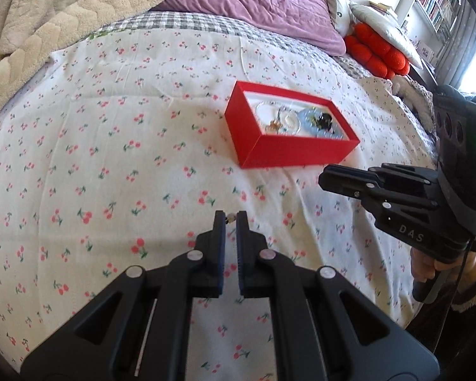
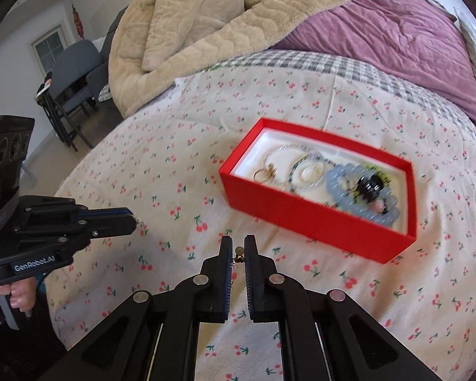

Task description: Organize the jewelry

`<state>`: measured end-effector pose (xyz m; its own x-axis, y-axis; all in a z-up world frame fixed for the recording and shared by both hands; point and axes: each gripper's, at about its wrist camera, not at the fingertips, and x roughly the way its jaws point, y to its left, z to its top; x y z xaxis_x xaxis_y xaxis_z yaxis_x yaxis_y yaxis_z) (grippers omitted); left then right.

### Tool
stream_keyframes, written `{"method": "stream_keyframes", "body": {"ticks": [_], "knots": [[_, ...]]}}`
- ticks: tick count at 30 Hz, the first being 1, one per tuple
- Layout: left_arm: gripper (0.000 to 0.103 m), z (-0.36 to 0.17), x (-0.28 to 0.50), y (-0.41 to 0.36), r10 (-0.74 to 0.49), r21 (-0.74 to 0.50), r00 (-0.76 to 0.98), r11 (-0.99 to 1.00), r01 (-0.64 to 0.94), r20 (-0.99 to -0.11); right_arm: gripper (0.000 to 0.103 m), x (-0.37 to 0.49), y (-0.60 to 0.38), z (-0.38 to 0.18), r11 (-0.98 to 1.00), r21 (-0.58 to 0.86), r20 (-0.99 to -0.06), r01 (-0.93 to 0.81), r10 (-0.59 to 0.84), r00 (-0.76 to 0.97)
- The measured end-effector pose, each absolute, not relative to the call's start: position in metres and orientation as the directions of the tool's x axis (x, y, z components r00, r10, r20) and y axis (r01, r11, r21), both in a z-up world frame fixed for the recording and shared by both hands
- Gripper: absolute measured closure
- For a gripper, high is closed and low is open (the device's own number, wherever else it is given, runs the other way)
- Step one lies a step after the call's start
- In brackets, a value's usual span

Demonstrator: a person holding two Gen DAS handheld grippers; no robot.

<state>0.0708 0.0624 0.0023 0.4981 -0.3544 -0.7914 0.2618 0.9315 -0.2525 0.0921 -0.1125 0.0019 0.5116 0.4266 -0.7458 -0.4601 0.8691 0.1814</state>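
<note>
Most jewelry (image 2: 327, 177) already sitting in red box (image 2: 301, 219) — we're carrying last pieces: left gripper (image 1: 231, 219) and right gripper (image 2: 238, 250) each clamped on small earring (image 2: 238, 253).

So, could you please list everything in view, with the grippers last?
box: one, red, on the bedsheet
jewelry in box: several pieces, mixed colours, blurred
bedsheet: one, white with cherries
quilt: one, beige, far edge
duvet: one, purple
cushion: one, orange-red
chair: one, grey-blue, beside bed
left gripper: black, jaws shut on a small earring
right gripper: black, jaws shut on a small beaded earring
</note>
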Motion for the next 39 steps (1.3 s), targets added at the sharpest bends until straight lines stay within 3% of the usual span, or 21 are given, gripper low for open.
{"method": "stream_keyframes", "body": {"ticks": [11, 23, 28, 30, 31, 32, 34, 37, 39], "knots": [[0.096, 0.024, 0.120, 0.007, -0.427, -0.294, 0.512, 0.900, 0.323, -0.745, 0.095, 0.132, -0.150, 0.031, 0.906, 0.249, -0.706, -0.343, 0.412, 0.576], [0.095, 0.012, 0.170, -0.025, -0.458, -0.309, 0.491, 0.882, 0.357, -0.741, 0.092, 0.168, -0.182, 0.021, 0.892, 0.385, -0.702, -0.235, 0.449, 0.553], [0.063, 0.018, 0.173, -0.021, -0.462, -0.320, 0.501, 0.882, 0.346, -0.732, 0.078, 0.170, -0.189, 0.026, 0.881, 0.421, -0.696, -0.217, 0.467, 0.545], [0.062, 0.020, 0.172, -0.018, -0.452, -0.314, 0.508, 0.887, 0.337, -0.733, 0.062, 0.166, -0.194, 0.031, 0.883, 0.417, -0.688, -0.215, 0.462, 0.559], [0.059, 0.022, 0.170, -0.017, -0.444, -0.308, 0.510, 0.892, 0.332, -0.737, 0.047, 0.165, -0.196, 0.032, 0.883, 0.418, -0.686, -0.212, 0.460, 0.564], [0.057, 0.023, 0.168, -0.015, -0.432, -0.296, 0.514, 0.897, 0.327, -0.741, 0.043, 0.162, -0.199, 0.034, 0.883, 0.420, -0.678, -0.209, 0.458, 0.574], [0.041, 0.026, 0.162, -0.012, -0.400, -0.265, 0.528, 0.912, 0.315, -0.749, 0.043, 0.155, -0.203, 0.039, 0.890, 0.403, -0.681, -0.214, 0.448, 0.579], [0.026, 0.027, 0.155, -0.010, -0.345, -0.217, 0.532, 0.933, 0.288, -0.773, 0.042, 0.145, -0.202, 0.041, 0.922, 0.323, -0.718, -0.213, 0.385, 0.580], [0.023, 0.026, 0.148, -0.008, -0.296, -0.186, 0.528, 0.950, 0.251, -0.796, 0.038, 0.138, -0.201, 0.039, 0.935, 0.286, -0.740, -0.208, 0.354, 0.573]]}}
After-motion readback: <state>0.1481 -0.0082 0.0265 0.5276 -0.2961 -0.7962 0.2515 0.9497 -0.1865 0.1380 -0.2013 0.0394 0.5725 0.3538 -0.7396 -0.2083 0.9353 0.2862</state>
